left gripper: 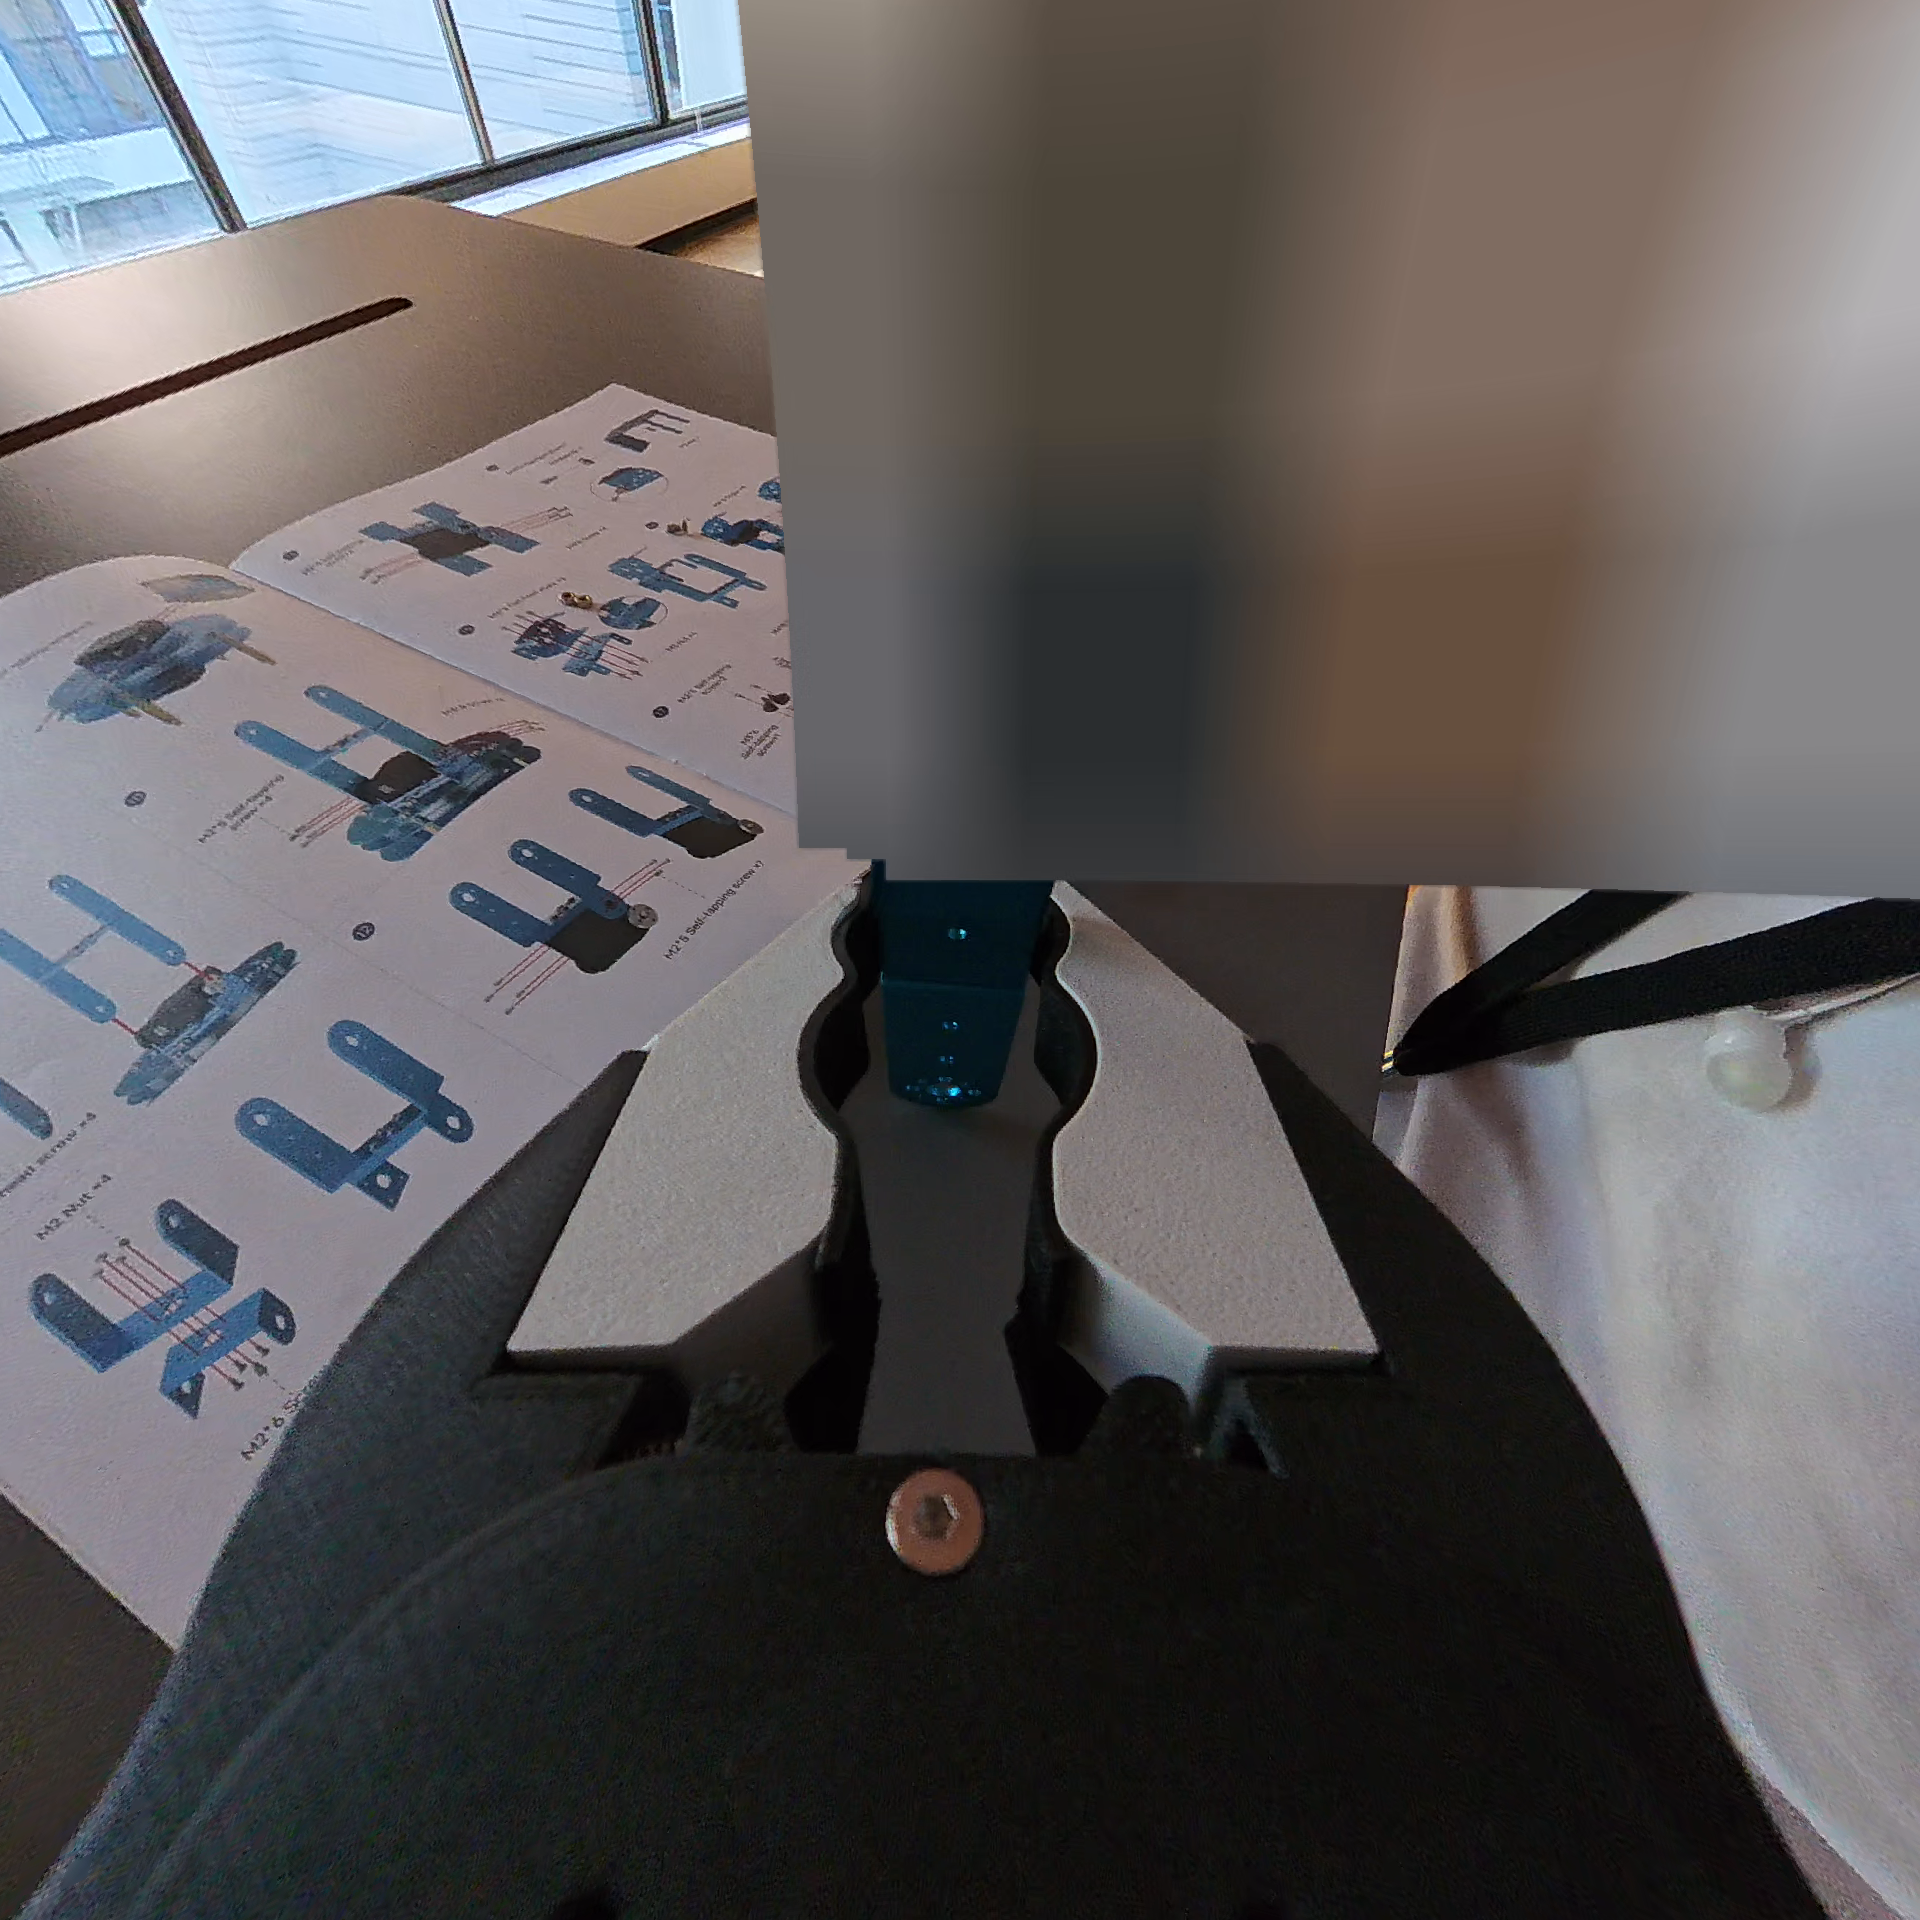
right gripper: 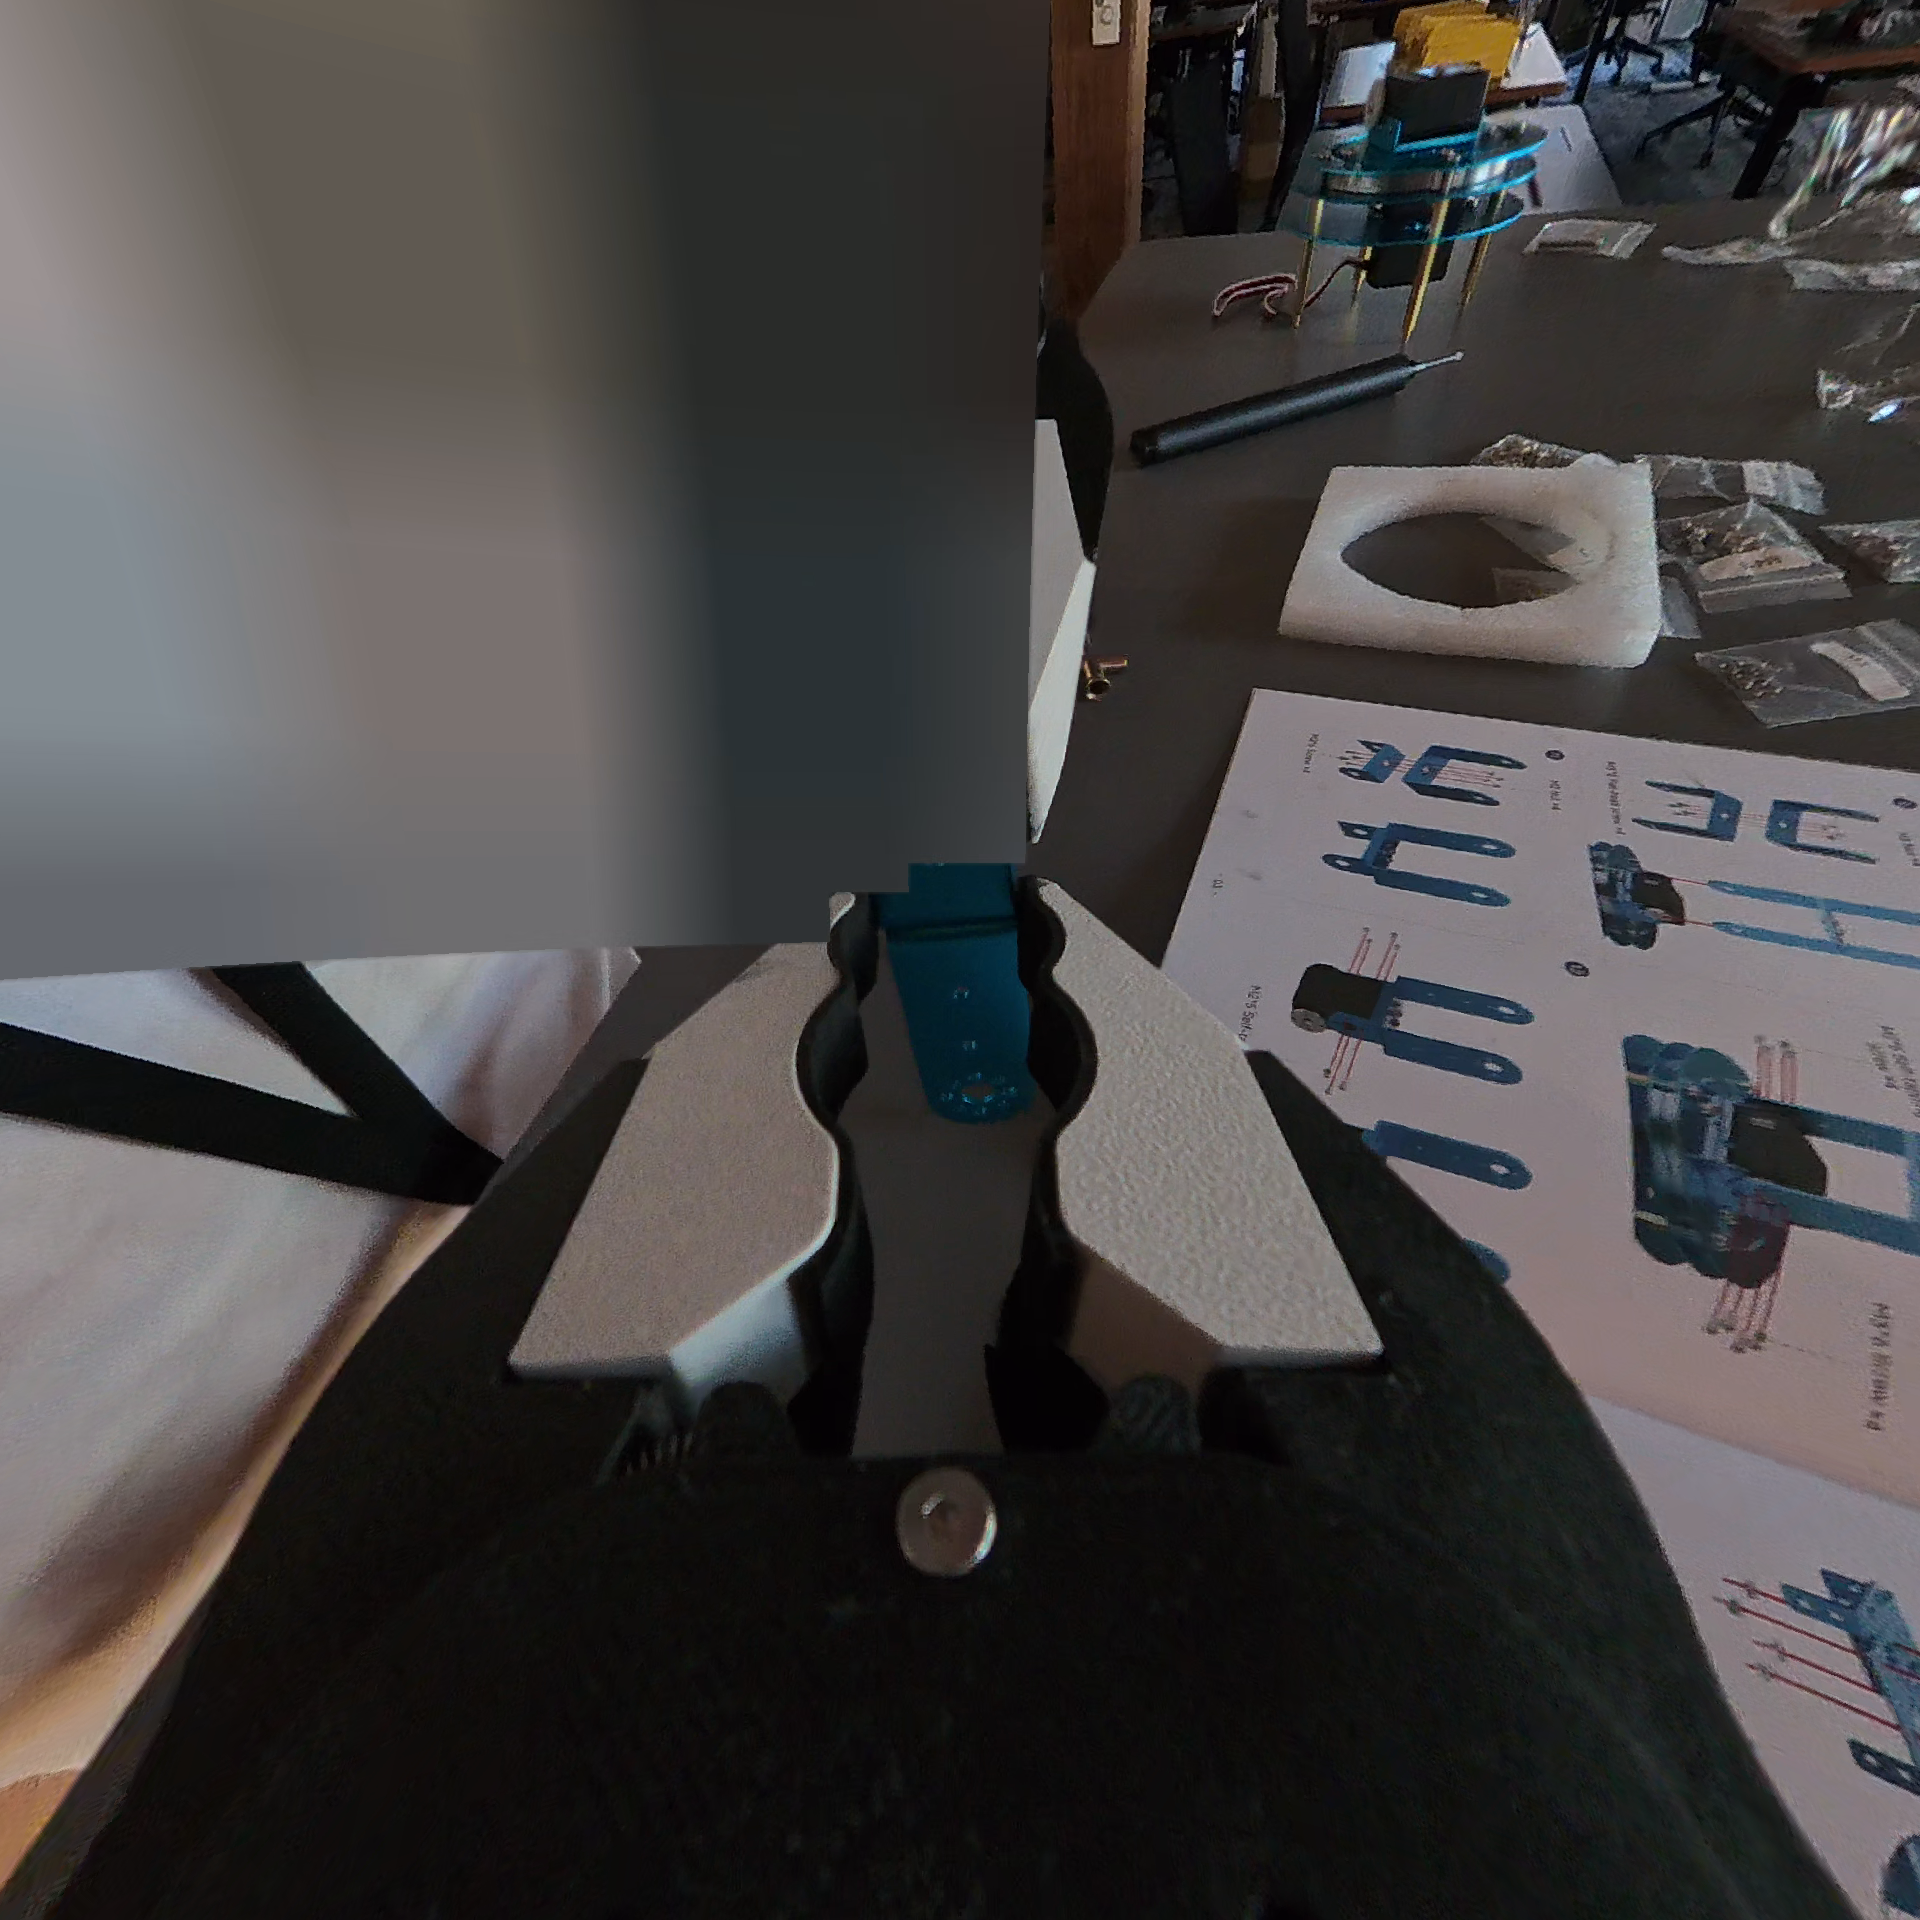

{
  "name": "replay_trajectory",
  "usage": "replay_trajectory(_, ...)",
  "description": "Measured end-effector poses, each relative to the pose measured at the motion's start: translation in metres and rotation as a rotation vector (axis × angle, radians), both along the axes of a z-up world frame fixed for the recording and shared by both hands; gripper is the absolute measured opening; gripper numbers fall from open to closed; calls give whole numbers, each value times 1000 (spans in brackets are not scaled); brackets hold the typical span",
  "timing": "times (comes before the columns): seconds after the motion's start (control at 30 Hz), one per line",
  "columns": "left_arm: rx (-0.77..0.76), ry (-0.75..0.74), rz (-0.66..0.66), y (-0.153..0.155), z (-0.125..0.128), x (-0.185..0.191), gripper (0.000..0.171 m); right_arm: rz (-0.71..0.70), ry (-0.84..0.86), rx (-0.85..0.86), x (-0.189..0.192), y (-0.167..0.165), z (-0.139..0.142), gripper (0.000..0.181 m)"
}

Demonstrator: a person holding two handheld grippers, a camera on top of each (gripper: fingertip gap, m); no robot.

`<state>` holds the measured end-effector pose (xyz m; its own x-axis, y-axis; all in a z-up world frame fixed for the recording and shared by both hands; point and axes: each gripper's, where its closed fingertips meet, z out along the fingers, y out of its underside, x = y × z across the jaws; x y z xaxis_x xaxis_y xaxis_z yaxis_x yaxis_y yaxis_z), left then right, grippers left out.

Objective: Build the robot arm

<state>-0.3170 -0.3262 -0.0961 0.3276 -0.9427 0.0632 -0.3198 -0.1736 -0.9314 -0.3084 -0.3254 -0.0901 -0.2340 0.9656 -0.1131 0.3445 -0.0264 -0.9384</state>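
Note:
My left gripper (left gripper: pixel 951 914) is shut on a blue metal bracket (left gripper: pixel 945 997) with small holes; its rounded end points back between my white fingers (left gripper: pixel 717 1132). My right gripper (right gripper: pixel 945 914) is shut on a blue metal bracket (right gripper: pixel 961 1008) of the same kind, its rounded end with a ring of holes lying between the fingers (right gripper: pixel 1153 1143). A blurred patch hides the far part of both brackets, so I cannot tell whether they are one piece. Both grippers hover above a dark grey table (right gripper: pixel 1195 582), close to a person in a white shirt (left gripper: pixel 1662 1299).
An open instruction booklet (left gripper: pixel 343 883) lies on the table, also in the right wrist view (right gripper: pixel 1558 1018). Farther off are a white foam block with a round hole (right gripper: pixel 1475 571), bags of small hardware (right gripper: pixel 1756 561), a black screwdriver (right gripper: pixel 1288 405) and a clear-plate assembly on brass standoffs (right gripper: pixel 1403 197). A black lanyard (left gripper: pixel 1621 987) hangs on the shirt. Left and right tips are no more than a few centimetres apart.

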Motion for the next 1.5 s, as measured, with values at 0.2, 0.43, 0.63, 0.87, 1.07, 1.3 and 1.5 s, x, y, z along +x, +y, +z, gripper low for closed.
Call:
replay_trajectory(0.2,97,41,-11,-7,-1,2,27,39,-23,128,3,-8,-2,26)
replay_trajectory(0.43,137,50,-25,-10,-1,4,27,65,-22,126,5,-12,-3,25)
replay_trajectory(0.63,166,53,-29,-12,-1,5,26,79,-25,133,6,-13,-4,25)
replay_trajectory(0.87,197,50,-31,-13,-1,6,26,90,-22,171,7,-14,-4,25)
replay_trajectory(1.07,193,43,-10,-12,-1,4,26,63,6,242,4,-13,-6,26)
replay_trajectory(1.3,200,16,-7,-12,0,3,26,61,26,260,4,-14,-5,26)
replay_trajectory(1.5,227,30,-13,-12,-1,3,26,50,31,306,1,-13,-5,26)
